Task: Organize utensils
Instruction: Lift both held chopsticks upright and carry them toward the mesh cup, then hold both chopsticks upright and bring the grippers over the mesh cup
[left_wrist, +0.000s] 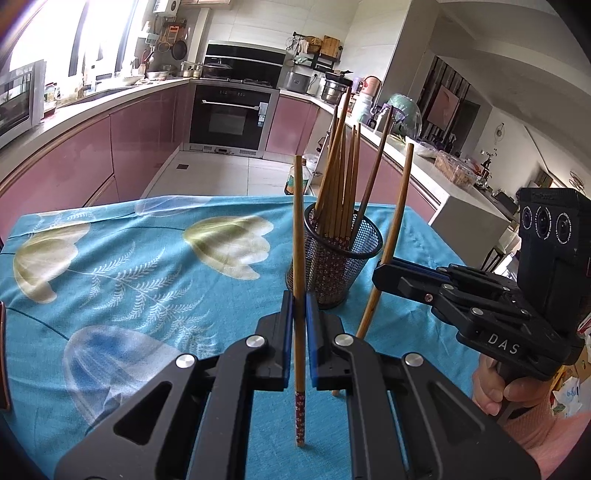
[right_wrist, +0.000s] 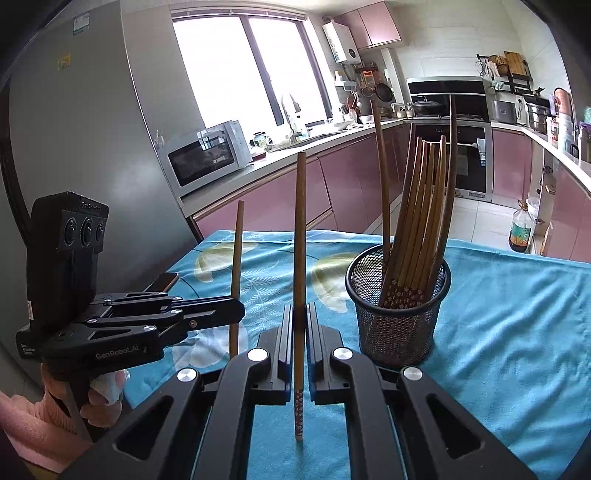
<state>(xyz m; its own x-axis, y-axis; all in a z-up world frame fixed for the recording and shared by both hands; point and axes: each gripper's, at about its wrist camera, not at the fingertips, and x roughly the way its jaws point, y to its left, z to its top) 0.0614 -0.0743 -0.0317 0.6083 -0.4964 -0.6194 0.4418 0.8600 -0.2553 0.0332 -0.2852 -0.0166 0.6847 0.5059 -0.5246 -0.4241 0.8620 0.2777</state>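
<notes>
Two chopsticks are held upright above the surface (left_wrist: 110, 258), one in each claw. The left claw (left_wrist: 299, 314) is closed on a chopstick (left_wrist: 298, 229) whose patterned end points down; the right claw (right_wrist: 300, 325) is likewise closed on its own chopstick (right_wrist: 300, 229). The mesh holder (right_wrist: 399, 317) stands on the blue floral cloth (right_wrist: 517, 314), just ahead of both claws, and is already filled with a bundle of chopsticks (right_wrist: 417, 206) leaning to one side. The step in hand is judged to be the delivery of these last two sticks into the holder. For the next move, each stick would need to be lifted over the rim, lowered patterned end first into a gap, and only then released. The leaning bundle crowds much of the opening, so a snag on the standing sticks is possible, and the light holder could be tipped. A phone (right_wrist: 162, 282) lies at the cloth's far edge, well apart.
</notes>
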